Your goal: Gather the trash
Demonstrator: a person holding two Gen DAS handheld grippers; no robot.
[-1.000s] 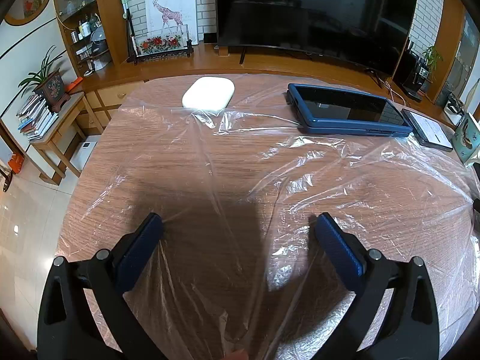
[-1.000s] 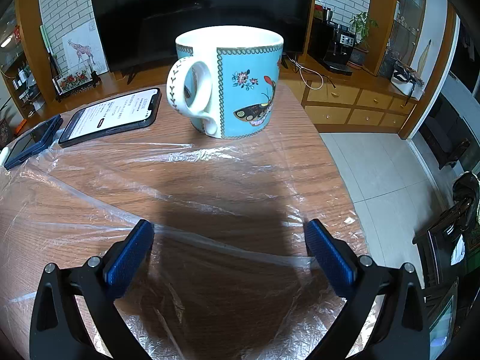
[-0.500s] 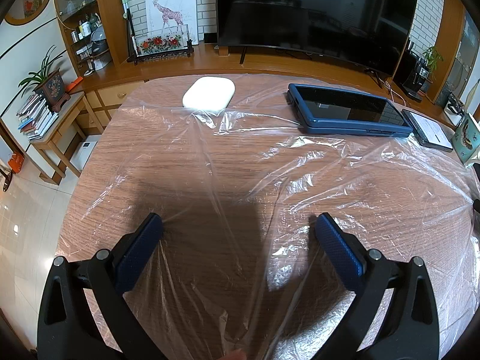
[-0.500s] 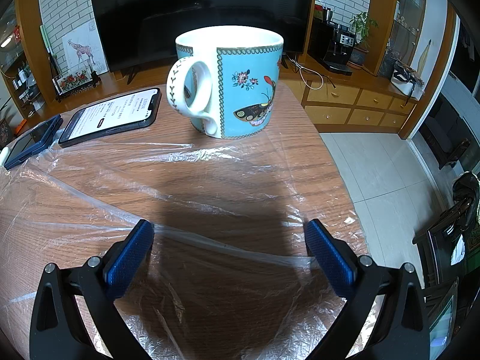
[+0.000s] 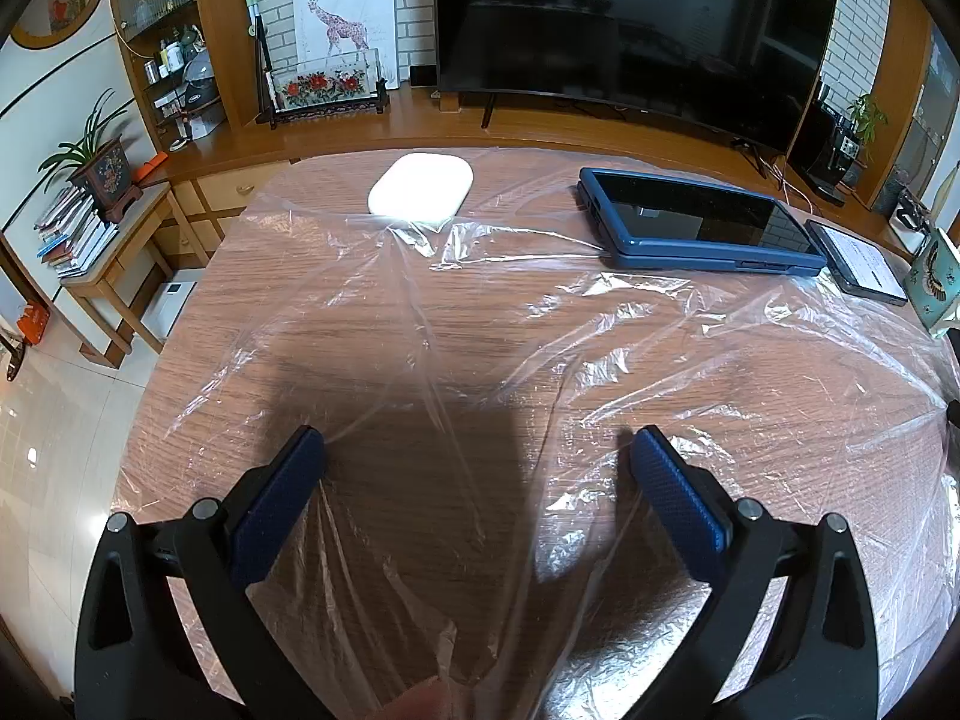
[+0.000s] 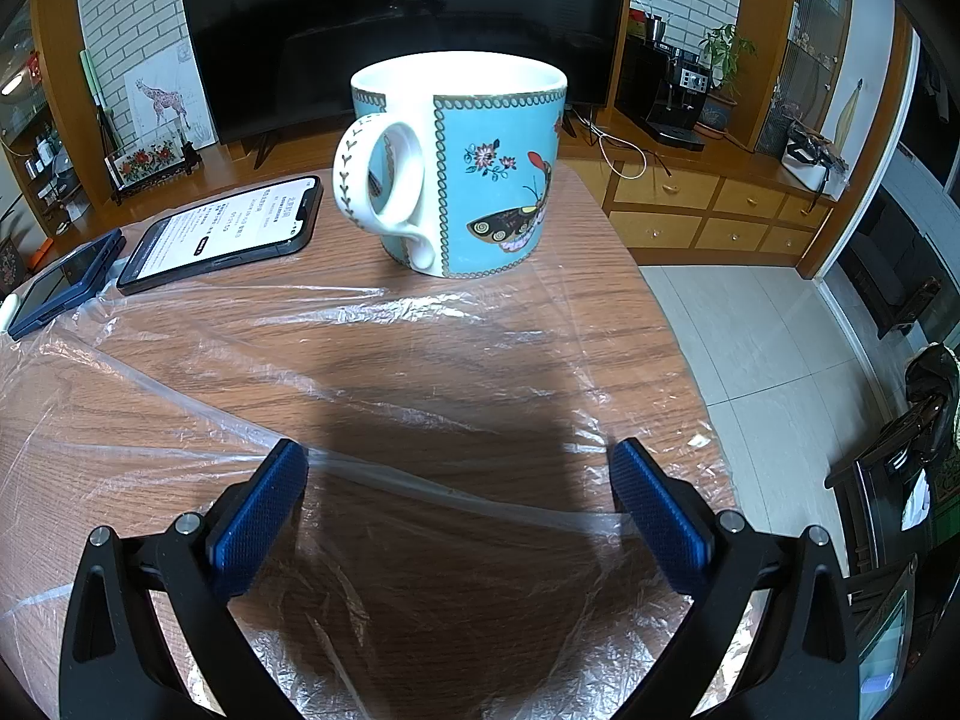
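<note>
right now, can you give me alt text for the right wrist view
An open right gripper with blue pads hovers over a crinkled clear plastic sheet spread on a round wooden table. Beyond stand a turquoise butterfly-patterned mug and a black smartphone with its screen lit.

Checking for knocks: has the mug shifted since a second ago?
No. The mug sits in the same spot beside the phone, matching the earlier right wrist views.

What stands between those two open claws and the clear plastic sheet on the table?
Nothing visible does. The left gripper and right gripper both stand open right over the plastic sheet; mug and phone sit farther back.
</note>
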